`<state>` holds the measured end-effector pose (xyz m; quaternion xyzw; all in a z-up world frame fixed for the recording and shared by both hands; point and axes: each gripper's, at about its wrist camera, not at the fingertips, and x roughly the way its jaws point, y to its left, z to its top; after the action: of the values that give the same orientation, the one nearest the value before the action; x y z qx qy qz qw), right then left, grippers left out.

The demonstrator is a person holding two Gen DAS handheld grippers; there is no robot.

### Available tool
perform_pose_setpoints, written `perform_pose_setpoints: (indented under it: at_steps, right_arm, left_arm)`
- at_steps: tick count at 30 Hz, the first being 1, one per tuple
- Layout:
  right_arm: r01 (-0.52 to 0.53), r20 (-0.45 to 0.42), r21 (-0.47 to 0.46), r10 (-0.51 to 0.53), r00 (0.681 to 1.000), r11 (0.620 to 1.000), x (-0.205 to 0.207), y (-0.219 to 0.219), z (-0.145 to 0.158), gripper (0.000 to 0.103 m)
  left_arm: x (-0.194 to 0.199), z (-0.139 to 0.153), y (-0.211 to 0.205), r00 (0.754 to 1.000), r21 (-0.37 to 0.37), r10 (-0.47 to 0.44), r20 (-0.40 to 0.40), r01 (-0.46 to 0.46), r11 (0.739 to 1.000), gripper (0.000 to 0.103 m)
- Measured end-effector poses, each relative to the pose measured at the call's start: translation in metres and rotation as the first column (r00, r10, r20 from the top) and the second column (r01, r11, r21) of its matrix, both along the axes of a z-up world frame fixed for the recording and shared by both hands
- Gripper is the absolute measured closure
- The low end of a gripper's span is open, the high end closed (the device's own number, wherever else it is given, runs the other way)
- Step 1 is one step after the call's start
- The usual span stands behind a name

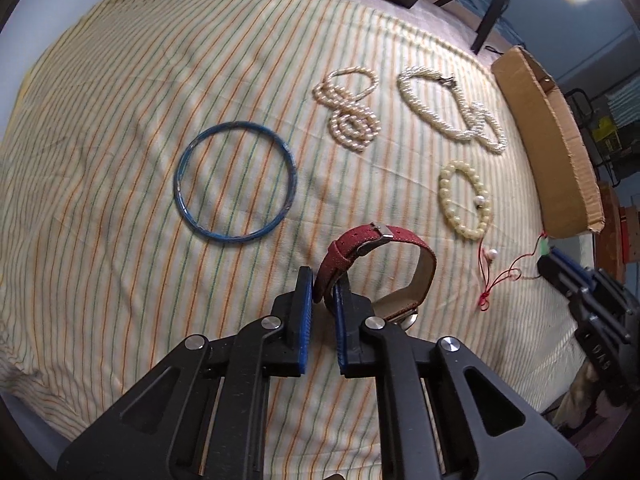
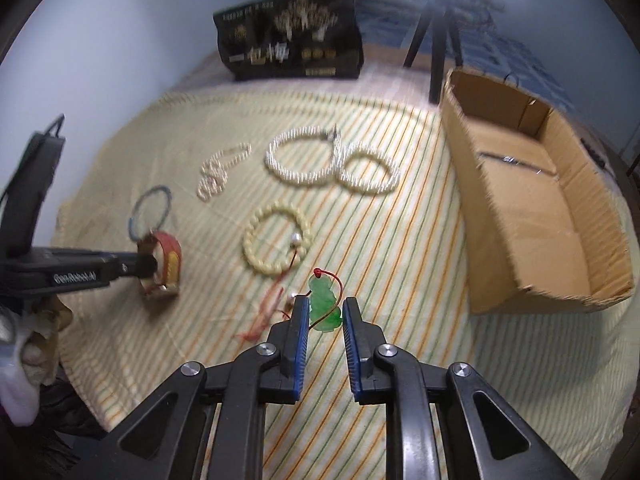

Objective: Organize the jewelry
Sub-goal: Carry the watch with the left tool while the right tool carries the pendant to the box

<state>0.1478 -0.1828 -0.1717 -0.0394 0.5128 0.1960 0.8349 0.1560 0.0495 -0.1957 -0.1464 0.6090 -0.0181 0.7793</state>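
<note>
Two grips are set: the left claw (image 1: 324,280) pinches the red watch strap (image 1: 348,252); the right claw (image 2: 325,312) clamps the green pendant (image 2: 325,308). Ahead-right of it, nearer than the left, the cardboard box (image 2: 532,216) lies lengthwise.

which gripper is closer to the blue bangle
Left. The left gripper, shut on the red watch strap, sits just beside the blue bangle. The right gripper, around the green pendant, is farther off.
</note>
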Motion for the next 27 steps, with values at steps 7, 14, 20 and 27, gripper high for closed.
perform_pose_setpoints:
  at_steps: [7, 14, 20, 27]
  right_arm:
    - [0.032, 0.081, 0.062, -0.037, 0.996, 0.998, -0.004, -0.013, 0.036, 0.088]
    - [0.057, 0.174, 0.111, -0.076, 0.982, 0.992, -0.004, -0.026, 0.074, 0.088]
    - [0.120, 0.218, 0.131, -0.147, 0.965, 0.984, 0.011, -0.051, 0.093, 0.088]
    - [0.223, 0.228, 0.156, -0.255, 0.940, 0.962, 0.029, -0.096, 0.102, 0.088]
  left_arm:
    - [-0.003, 0.021, -0.010, 0.998, -0.022, -0.020, 0.055, 0.022, 1.000, 0.095]
    - [0.004, 0.044, -0.028, 0.992, -0.045, -0.033, 0.119, 0.038, 0.998, 0.095]
    - [0.015, 0.060, -0.057, 0.984, -0.073, -0.059, 0.165, 0.072, 0.995, 0.095]
    - [0.027, 0.078, -0.106, 0.970, -0.104, -0.107, 0.218, 0.132, 0.986, 0.095]
